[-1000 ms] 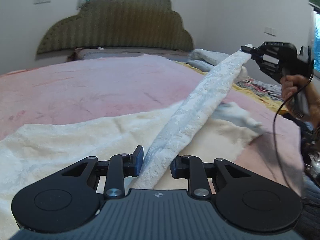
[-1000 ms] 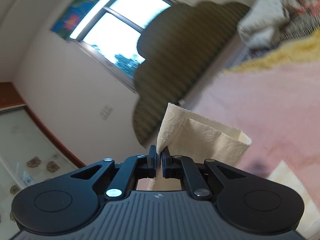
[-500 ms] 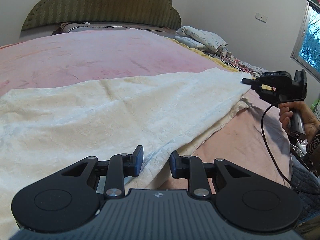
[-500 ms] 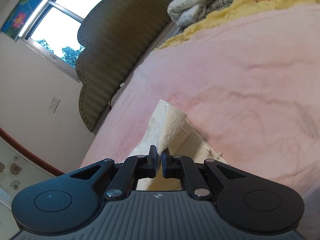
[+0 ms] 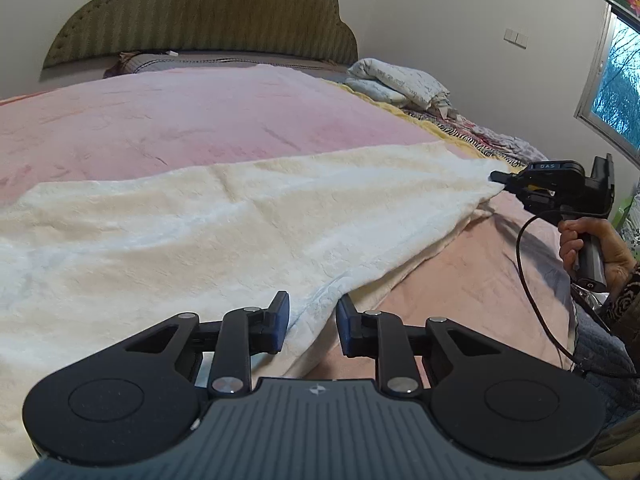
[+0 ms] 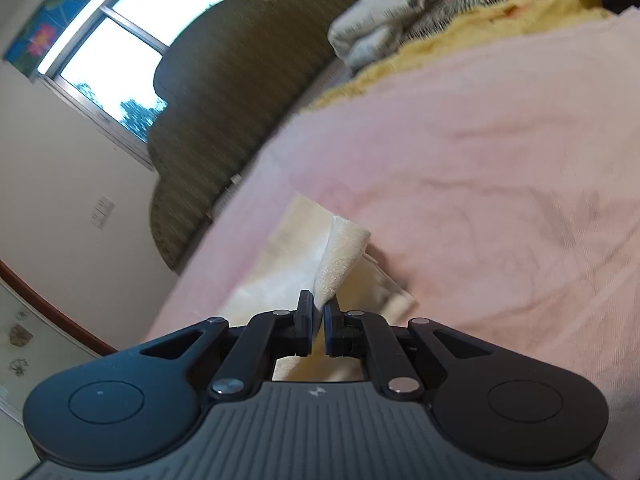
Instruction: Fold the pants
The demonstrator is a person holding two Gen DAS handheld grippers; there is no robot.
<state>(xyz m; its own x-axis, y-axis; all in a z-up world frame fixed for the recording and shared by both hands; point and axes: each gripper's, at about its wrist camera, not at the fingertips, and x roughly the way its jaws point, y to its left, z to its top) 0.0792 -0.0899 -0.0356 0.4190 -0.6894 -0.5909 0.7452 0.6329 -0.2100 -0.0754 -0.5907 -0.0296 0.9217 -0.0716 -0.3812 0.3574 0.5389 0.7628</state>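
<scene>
Cream pants (image 5: 248,216) lie spread flat across the pink bed (image 5: 192,120), stretched from the near edge out toward the far right corner. The left hand-held gripper (image 5: 312,320) sits at the near hem of the pants, its jaws closing with the folded edge between them, pads not yet pressing on the cloth. The right hand-held gripper (image 6: 317,312) is clenched tight on the pants' far corner (image 6: 336,256), pinching a bunched fold just above the bed. A hand (image 5: 592,244) grips its handle, beside the bed's right edge. Behind the pants stands the green headboard (image 5: 200,12).
</scene>
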